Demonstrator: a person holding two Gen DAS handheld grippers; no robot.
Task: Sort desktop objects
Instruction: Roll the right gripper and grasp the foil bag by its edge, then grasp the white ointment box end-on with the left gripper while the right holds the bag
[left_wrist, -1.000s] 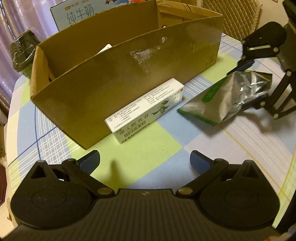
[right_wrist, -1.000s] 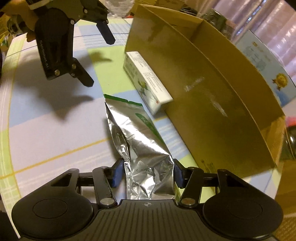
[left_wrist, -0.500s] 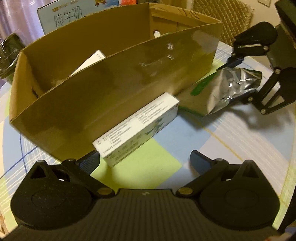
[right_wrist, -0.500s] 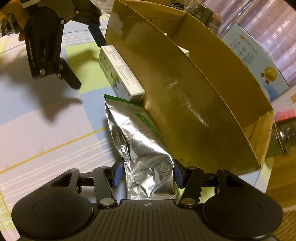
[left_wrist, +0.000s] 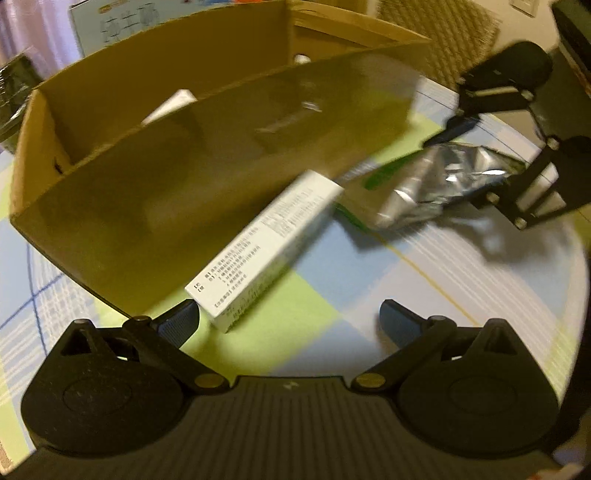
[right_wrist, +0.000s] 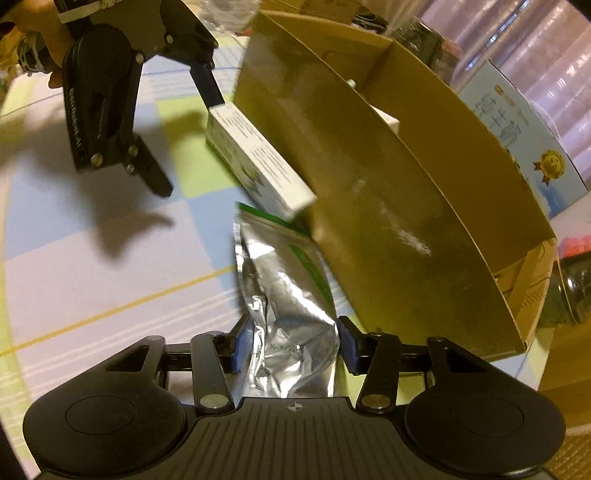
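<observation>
Beside the cardboard box (left_wrist: 192, 199), white carton (left_wrist: 266, 251) runs lengthwise away from left gripper (left_wrist: 288, 321) – jaws wide, near end between them – right gripper (right_wrist: 291, 343) clamps foil pouch (right_wrist: 288, 295).

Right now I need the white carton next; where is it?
In the left wrist view the carton lies on the table beside the cardboard box, between the open left gripper and the foil pouch.

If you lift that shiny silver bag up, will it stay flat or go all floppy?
Probably floppy: the silver bag is thin, crinkled foil, already creased and bunched where the right gripper pinches it. It looks fairly light, since one end held seems enough. The smooth foil might slip, so a firm squeeze helps.
</observation>
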